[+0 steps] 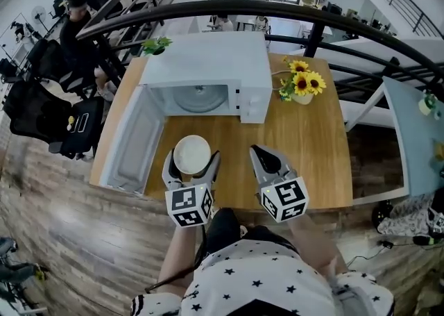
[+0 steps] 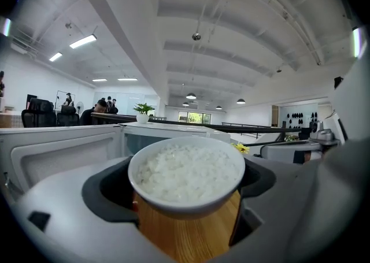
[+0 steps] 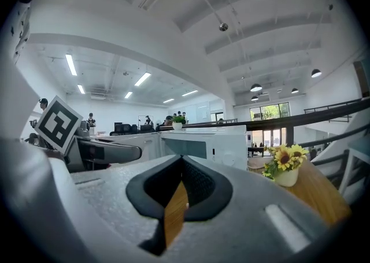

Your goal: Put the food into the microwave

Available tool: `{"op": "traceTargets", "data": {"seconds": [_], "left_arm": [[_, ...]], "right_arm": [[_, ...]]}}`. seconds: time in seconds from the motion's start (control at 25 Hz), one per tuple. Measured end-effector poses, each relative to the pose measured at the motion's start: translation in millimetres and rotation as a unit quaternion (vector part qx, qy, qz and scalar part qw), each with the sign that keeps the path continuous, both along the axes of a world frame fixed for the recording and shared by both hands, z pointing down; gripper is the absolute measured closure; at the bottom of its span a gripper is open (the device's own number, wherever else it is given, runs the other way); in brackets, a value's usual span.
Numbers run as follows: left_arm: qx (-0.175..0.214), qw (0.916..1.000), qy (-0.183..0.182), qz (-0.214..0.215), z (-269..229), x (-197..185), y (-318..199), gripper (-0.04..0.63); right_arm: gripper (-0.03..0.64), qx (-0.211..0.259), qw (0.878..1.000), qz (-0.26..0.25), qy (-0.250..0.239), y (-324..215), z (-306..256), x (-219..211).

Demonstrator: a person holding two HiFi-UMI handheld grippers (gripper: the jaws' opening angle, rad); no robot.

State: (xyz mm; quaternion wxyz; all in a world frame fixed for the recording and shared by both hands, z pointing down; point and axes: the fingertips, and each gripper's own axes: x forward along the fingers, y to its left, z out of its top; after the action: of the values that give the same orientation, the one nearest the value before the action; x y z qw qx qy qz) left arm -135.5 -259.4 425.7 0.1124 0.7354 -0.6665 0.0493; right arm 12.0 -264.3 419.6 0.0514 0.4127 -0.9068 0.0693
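— Rice bowl (image 1: 191, 154) at centre frame: where do we have it?

— We have it in the left gripper (image 1: 193, 162), whose jaws clasp its white sides from left and right. It sits over the wooden table (image 1: 305, 148), just in front of the microwave (image 1: 208, 64) and outside it. We cannot tell whether its base touches the wood.

— What do we see inside it?

— White cooked rice (image 2: 185, 169), filling it nearly to the rim, as the left gripper view shows plainly.

— And the microwave?

— Its door (image 1: 132, 137) stands swung wide to our left, alongside the bowl. The cavity faces us, with a round glass turntable (image 1: 200, 96) on its floor.

— Our other tool?

— We hold the right gripper (image 1: 262, 153) just to the right of the bowl and apart from it. Its jaws are pressed together at the tips and grip nothing. Its own view shows only a sliver of tabletop between the dark pads.

— Any other vessels in our shot?

— A pale vase (image 1: 302, 98) of sunflowers (image 1: 305, 80) stands on the table just to the right of the microwave. A small potted plant (image 1: 157, 45) shows at the microwave's far left corner.
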Motion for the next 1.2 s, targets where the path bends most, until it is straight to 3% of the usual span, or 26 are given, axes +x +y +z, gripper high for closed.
{"op": "traceTargets", "data": {"seconds": [1.2], "left_arm": [[-0.052,0.9978,-0.030,0.028,84,-52,-201,0.100]], "right_arm": [[0.611,-0.036,0.999,0.027,0.011,-141,45,-51]]}}
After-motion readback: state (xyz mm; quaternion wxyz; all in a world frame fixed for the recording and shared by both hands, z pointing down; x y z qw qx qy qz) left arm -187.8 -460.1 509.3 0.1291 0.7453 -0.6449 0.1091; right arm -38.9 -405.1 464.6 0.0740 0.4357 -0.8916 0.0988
